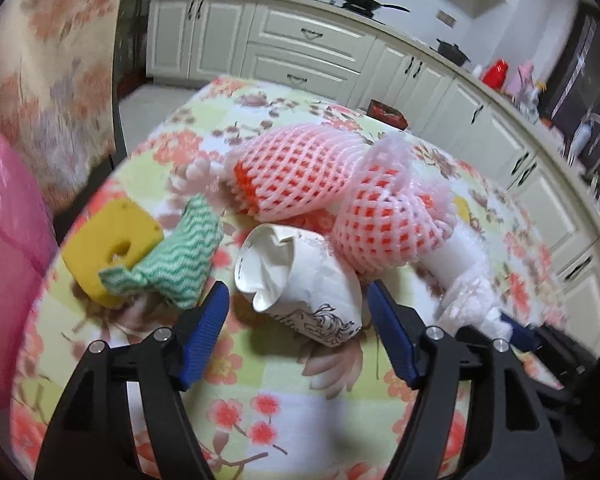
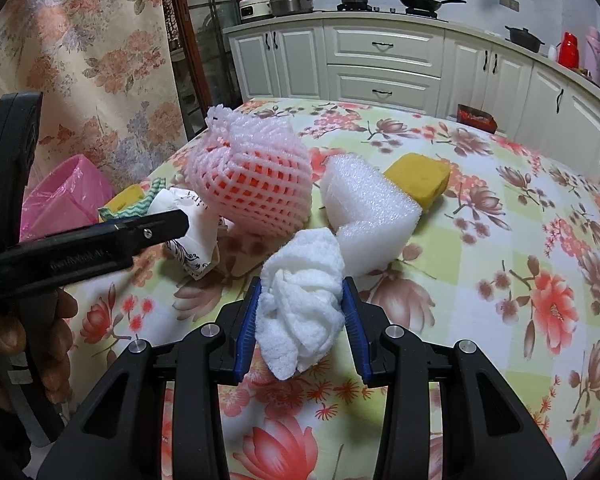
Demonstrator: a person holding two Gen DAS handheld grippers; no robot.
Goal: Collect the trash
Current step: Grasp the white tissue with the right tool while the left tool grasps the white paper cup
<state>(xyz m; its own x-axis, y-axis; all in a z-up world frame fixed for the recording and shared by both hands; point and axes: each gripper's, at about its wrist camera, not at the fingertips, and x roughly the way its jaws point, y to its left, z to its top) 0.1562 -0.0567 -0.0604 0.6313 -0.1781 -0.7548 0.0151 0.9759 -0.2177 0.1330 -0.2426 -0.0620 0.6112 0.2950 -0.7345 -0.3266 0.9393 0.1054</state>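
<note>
While the left claw (image 1: 296, 312) is spread around the crushed paper cup (image 1: 300, 284), light, soft foam wrap (image 2: 304, 296) is clamped mid-bundle by the right claw (image 2: 302, 320).

Grippers low over table, left spread, right clamped.
Left gripper (image 1: 298, 300) fingers wide apart around cup (image 1: 300, 280); right gripper (image 2: 302, 308) pads pinch foam wad (image 2: 300, 304).

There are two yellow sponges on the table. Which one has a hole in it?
The yellow sponge by the green zigzag cloth, near the pink bin, has the hole. The other sponge, behind the white foam block, shows none.
</note>
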